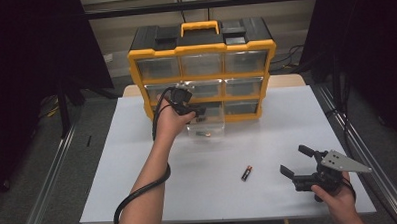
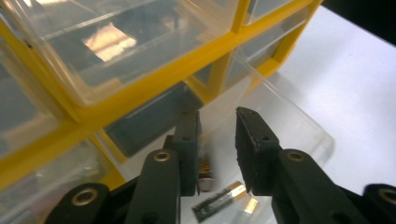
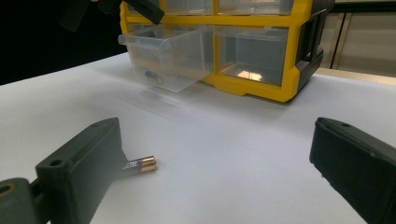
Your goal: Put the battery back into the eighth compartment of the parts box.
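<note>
Left gripper hangs over the pulled-out clear drawer of the yellow cabinet, jaws parted, gripping nothing; one battery lies in the drawer below the jaws; right gripper stands wide open, empty, a second battery on the white table just beside its left jaw.

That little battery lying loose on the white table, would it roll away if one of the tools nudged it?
Probably: the battery is a smooth cylinder lying on its side on the flat white table, so a sideways nudge would likely roll it. It looks rigid, and its glossy casing might slip between pads.
</note>
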`<action>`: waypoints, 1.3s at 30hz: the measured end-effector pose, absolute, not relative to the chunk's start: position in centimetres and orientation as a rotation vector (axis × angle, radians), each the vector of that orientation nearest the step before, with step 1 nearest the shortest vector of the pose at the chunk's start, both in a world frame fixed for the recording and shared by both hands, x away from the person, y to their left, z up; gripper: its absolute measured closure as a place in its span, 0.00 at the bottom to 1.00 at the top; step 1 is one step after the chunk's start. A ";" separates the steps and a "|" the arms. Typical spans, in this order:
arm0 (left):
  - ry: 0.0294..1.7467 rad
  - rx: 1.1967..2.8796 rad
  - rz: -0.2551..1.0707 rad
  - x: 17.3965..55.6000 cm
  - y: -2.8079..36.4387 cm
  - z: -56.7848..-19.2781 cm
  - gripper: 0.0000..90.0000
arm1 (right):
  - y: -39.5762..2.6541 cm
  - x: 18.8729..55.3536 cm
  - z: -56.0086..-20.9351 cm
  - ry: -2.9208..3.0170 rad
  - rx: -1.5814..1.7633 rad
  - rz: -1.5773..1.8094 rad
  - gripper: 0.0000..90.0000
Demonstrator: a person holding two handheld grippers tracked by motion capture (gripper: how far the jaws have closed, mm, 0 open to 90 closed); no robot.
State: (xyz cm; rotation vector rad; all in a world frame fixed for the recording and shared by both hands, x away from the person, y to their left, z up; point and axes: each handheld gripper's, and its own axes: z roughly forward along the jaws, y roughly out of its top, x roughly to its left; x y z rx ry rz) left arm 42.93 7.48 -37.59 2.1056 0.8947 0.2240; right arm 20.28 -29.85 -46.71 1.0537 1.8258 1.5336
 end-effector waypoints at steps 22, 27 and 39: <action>0.823 2.111 0.168 39.8 6.9 -36.9 0.45 | -29.7 20.2 -46.7 1.828 1.050 1.536 0.02; 0.806 2.088 0.139 39.0 6.6 -36.9 0.39 | -29.6 20.3 -46.7 1.826 1.050 1.535 0.02; 0.784 2.074 0.091 37.6 6.2 -38.4 0.29 | -29.6 20.2 -46.6 1.829 1.043 1.536 0.02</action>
